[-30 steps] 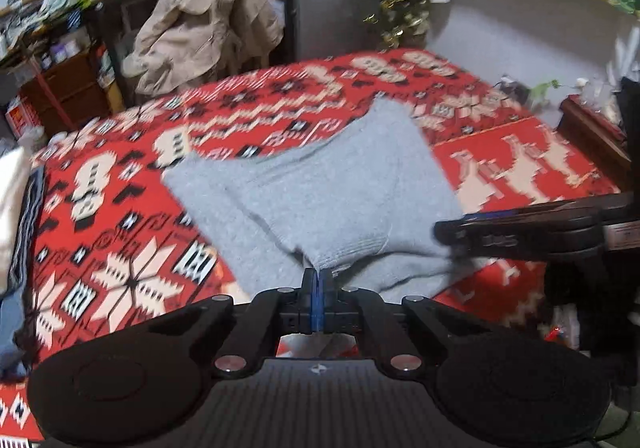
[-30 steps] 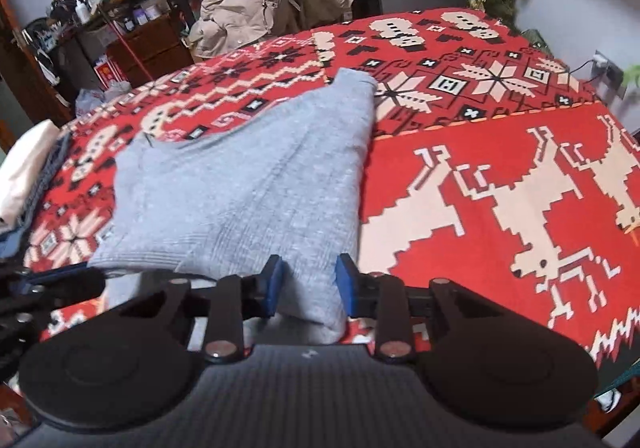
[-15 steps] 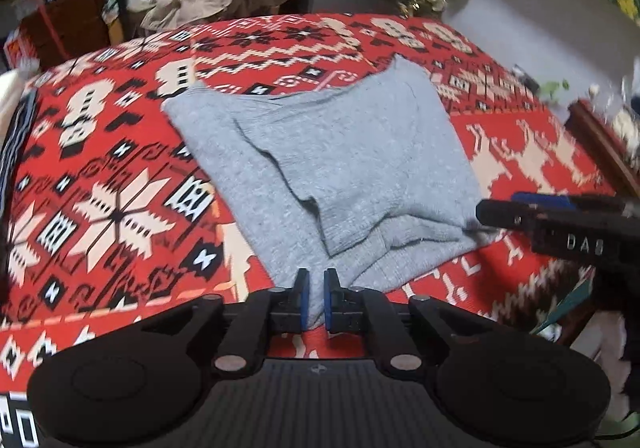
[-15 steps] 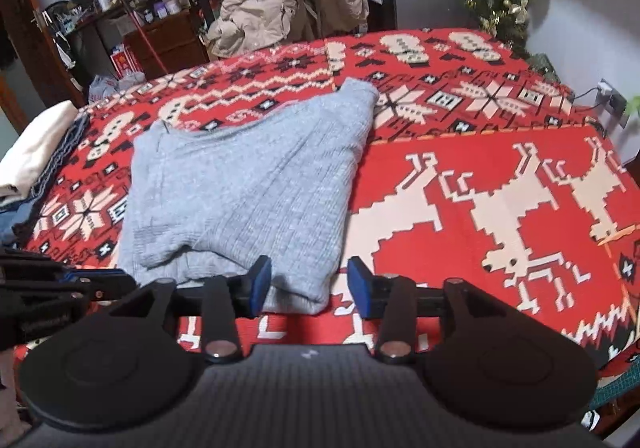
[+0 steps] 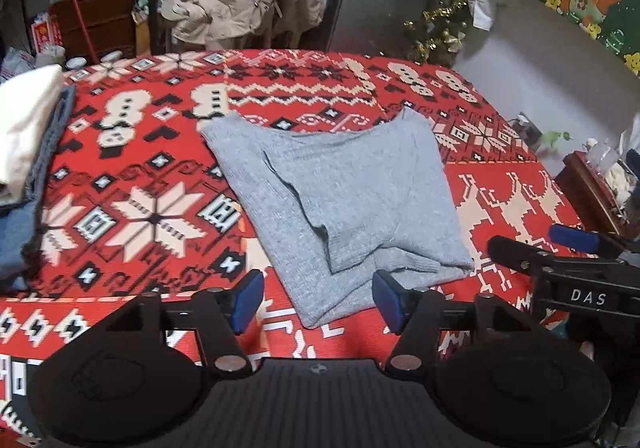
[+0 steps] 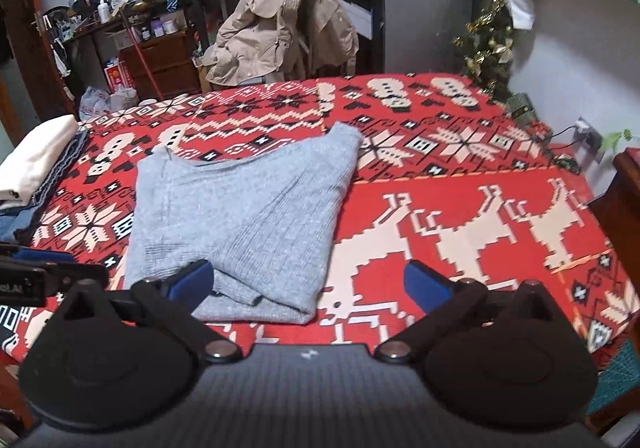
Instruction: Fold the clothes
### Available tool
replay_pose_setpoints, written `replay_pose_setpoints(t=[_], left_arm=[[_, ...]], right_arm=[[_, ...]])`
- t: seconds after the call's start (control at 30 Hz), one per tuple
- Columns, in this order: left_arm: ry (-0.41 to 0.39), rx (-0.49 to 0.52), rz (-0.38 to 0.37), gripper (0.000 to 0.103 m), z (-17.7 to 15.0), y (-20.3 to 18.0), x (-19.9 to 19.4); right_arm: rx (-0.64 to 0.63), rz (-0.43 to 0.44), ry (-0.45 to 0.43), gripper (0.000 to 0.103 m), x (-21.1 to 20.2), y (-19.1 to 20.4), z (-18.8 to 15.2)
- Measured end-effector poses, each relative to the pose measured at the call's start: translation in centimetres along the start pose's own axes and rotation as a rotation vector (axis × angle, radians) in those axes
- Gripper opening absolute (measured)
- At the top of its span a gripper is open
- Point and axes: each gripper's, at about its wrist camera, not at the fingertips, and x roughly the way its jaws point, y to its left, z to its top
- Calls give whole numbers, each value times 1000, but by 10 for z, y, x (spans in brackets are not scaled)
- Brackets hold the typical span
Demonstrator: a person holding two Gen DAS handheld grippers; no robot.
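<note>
One grey sweater, one red blanket, one beige coat, one side stack, two grippers.

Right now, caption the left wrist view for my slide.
Open left gripper hovers before folded grey sweater on red patterned blanket.

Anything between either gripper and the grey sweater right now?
Nothing visible. The grey sweater lies flat on the red patterned blanket, with its near edge just ahead of the open left gripper and the open right gripper. Only bare blanket shows in between. The stacked clothes sit off to the left.
</note>
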Motion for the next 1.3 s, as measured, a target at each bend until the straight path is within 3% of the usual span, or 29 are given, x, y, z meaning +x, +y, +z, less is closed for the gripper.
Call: replay_pose_setpoints(t=[0.17,0.37,0.57,0.7,0.83,0.97,1.1,1.27,1.3], left_arm=[[-27,35,15,71,-3,-4,-16],[-30,61,25,80,-8,-10,-28],[-42,97,35,89,-13,-15,-38],[-8,42,-8,92,-12,-9,-42],[-20,45,54,80,-8,-11,-42],[-72,-11,17,78,-3,-4,-43],[-44,-87,-31,73,18,11,-25],[40,-267,-115,42,52,45,20],[51,-293,-132,40,59,52,29]], right_arm=[[0,-7,-17,102,-18,-3,5],[1,-86,-26,102,-37,-4,9],[11,-39,-21,102,-55,-7,8],[18,-9,-57,101,-69,-7,8],[6,-31,-77,99,-75,-4,7],[15,-47,-78,99,-75,-5,8],[34,-59,-63,99,-62,-7,12],[56,-41,-39,100,-29,-11,26],[60,-36,-34,100,-22,-11,29]])
